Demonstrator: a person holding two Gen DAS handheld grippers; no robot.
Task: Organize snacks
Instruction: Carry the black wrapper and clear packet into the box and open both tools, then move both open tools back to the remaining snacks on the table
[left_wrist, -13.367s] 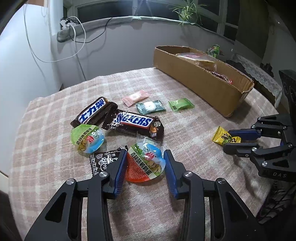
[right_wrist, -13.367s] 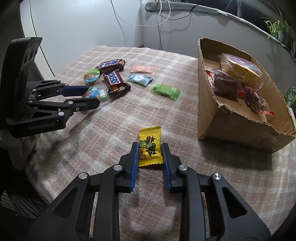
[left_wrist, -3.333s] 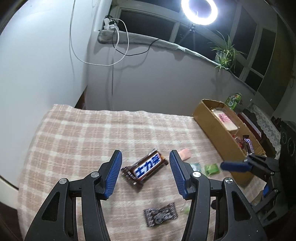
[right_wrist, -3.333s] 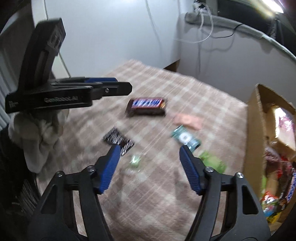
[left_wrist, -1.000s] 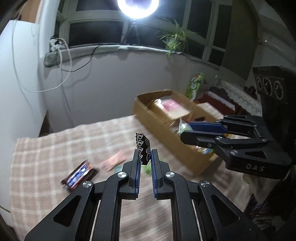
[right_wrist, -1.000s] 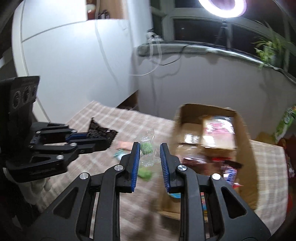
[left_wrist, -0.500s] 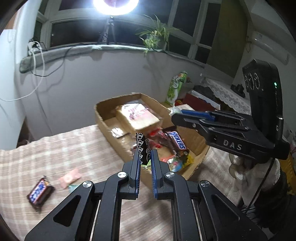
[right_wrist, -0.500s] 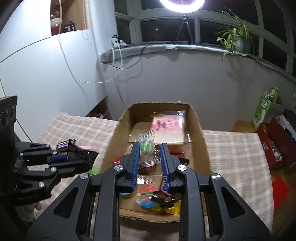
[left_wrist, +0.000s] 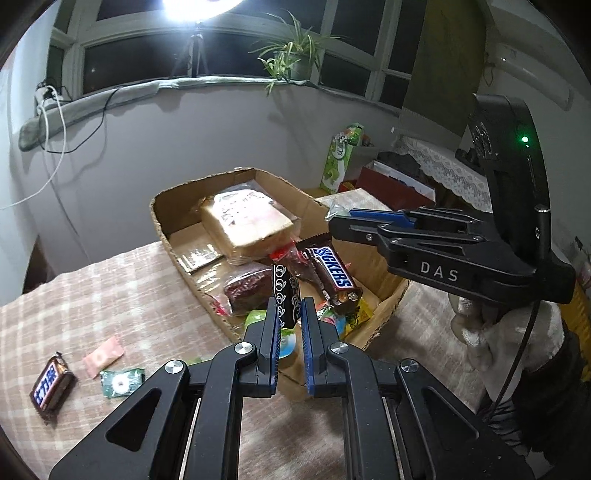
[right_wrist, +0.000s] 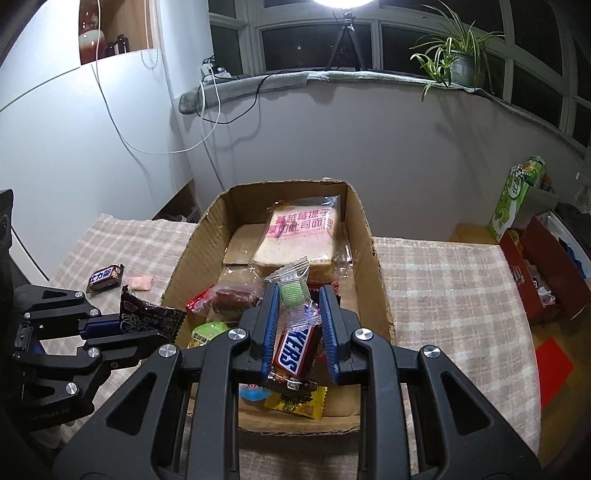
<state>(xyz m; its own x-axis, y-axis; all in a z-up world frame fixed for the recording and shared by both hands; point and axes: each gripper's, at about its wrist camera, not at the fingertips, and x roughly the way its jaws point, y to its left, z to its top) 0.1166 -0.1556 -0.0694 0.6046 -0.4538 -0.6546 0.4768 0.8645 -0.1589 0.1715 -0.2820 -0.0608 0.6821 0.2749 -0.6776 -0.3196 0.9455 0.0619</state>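
Landmark: open cardboard box (right_wrist: 373, 266) on a checked tablecloth (right_wrist: 443, 280), serving as the collecting place for the snacks.
Left gripper (left_wrist: 288, 326): clamped on a black patterned sachet (left_wrist: 285, 295), held upright by its lower edge; poised above the box's near corner, apparently for dropping in.
Right gripper (right_wrist: 297, 314): fingers pinched on a clear wrapper with a green sweet (right_wrist: 293, 290); wrapper standing up between the blue pads, hanging over the near half of the box, likewise ready for release.
Already inside the box: wrapped bread slice (right_wrist: 299, 236) toward the far end; Snickers bar (left_wrist: 332, 275), dark red cake pack (left_wrist: 245, 290), yellow sachet (right_wrist: 295, 402) and green-lidded cup (right_wrist: 207, 330) crowded at the near end.
Outside the box, to its left on the cloth: dark chocolate bar with blue label (left_wrist: 50, 386), pink sweet (left_wrist: 102, 356), teal sweet (left_wrist: 120, 382); well apart from the box, not yet gathered.
Likely reason for the high hold: clearance over the box wall, so each piece falls among the others.
Stage, by judgement: two pieces about to go in, three left.
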